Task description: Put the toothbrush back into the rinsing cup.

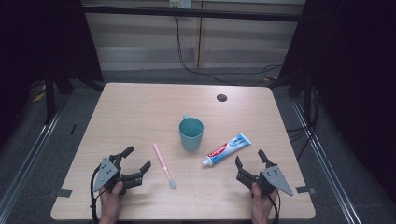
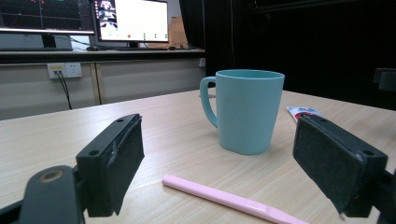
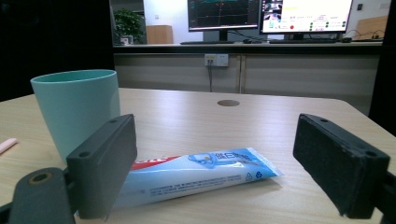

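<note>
Left gripper [image 1: 138, 158]: lower left of the high view, jaws spread wide, nothing between them.
Right gripper [image 1: 249, 158]: lower right, jaws wide apart, holding nothing.
Toothbrush [image 1: 164, 164]: pink, flat on the table [image 1: 140, 107], just right of the left gripper.
Toothpaste tube [image 1: 227, 149]: lying just above the right gripper, cap toward lower left.
Mug [image 1: 191, 133]: teal, upright at centre, between brush and tube, apart from both.
Obstruction: none between jaws and either item.

Wooden table [image 1: 140, 112], lit monitors [image 3: 270, 15], dim room
</note>
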The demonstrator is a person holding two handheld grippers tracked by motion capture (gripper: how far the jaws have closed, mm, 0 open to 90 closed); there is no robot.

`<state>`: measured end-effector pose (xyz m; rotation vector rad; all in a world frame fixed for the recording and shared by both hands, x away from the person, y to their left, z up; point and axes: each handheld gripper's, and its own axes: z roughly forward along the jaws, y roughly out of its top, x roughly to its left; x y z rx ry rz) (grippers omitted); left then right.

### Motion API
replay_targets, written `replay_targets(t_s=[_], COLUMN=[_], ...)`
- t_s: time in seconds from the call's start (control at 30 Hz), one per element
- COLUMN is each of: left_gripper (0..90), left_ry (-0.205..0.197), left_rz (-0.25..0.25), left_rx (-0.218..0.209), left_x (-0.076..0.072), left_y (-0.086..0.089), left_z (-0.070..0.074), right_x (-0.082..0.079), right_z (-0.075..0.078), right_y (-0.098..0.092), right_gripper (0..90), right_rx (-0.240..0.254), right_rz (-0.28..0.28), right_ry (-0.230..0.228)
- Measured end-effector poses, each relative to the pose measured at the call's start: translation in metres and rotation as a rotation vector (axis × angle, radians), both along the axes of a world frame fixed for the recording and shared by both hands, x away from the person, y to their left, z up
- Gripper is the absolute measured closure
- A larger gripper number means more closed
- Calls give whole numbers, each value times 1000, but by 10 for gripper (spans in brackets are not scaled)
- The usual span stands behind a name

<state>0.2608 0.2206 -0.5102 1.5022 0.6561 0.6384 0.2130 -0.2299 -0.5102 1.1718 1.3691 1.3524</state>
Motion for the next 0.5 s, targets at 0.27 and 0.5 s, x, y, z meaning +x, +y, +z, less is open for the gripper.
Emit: replay_targets(t_s=[0.27, 0.5], left_gripper=[158, 157], left_ry=[14, 13], left_rz=[7, -7], left_rx=[-8, -8], left_x=[1, 1], left_y=[0, 0], left_z=[0, 0], right_x=[0, 0], right_z=[0, 0], right_y=[0, 1], right_gripper=[129, 130], right_rx=[0, -12], right_rz=[-4, -4], right_ry=[-6, -1])
